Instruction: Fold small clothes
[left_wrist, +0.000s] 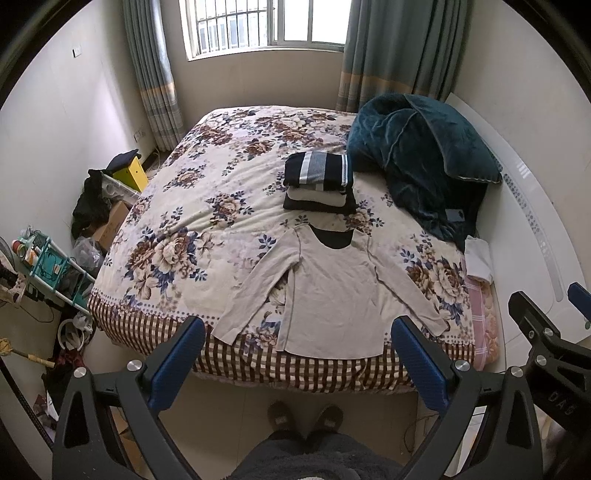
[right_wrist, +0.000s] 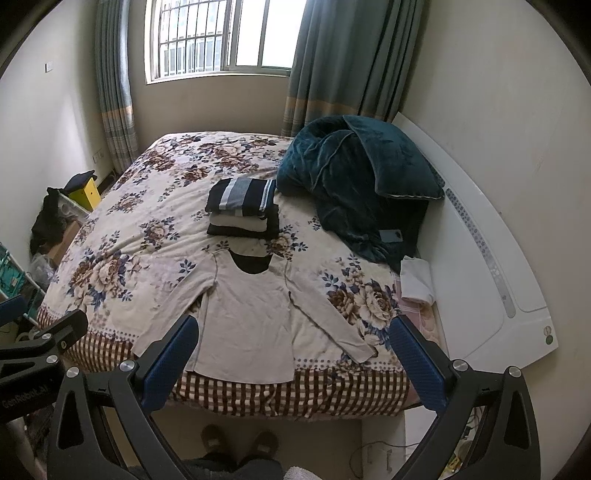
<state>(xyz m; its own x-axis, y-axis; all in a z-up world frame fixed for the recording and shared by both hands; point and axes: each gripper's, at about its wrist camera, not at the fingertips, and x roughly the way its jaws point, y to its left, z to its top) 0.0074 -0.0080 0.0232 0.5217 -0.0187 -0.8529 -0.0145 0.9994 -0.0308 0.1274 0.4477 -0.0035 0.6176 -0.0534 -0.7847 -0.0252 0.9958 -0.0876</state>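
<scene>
A beige long-sleeved shirt (left_wrist: 332, 295) is spread flat, sleeves out, at the near edge of the floral bedspread (left_wrist: 207, 206), its hem just over the checked border. Behind it a stack of folded clothes (left_wrist: 319, 181) is seen (striped piece on top). The left gripper (left_wrist: 297, 363) and right gripper (right_wrist: 293, 363) are held spread wide above the bed edge, nothing grasped.

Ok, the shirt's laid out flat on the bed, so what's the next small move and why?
Probably bring the left claw down to the cuff of the left sleeve to fold it across the body. The beige shirt lies spread flat with both sleeves out, nothing folded yet, and both claws, left and right, hang open short of the bed, holding nothing.
</scene>
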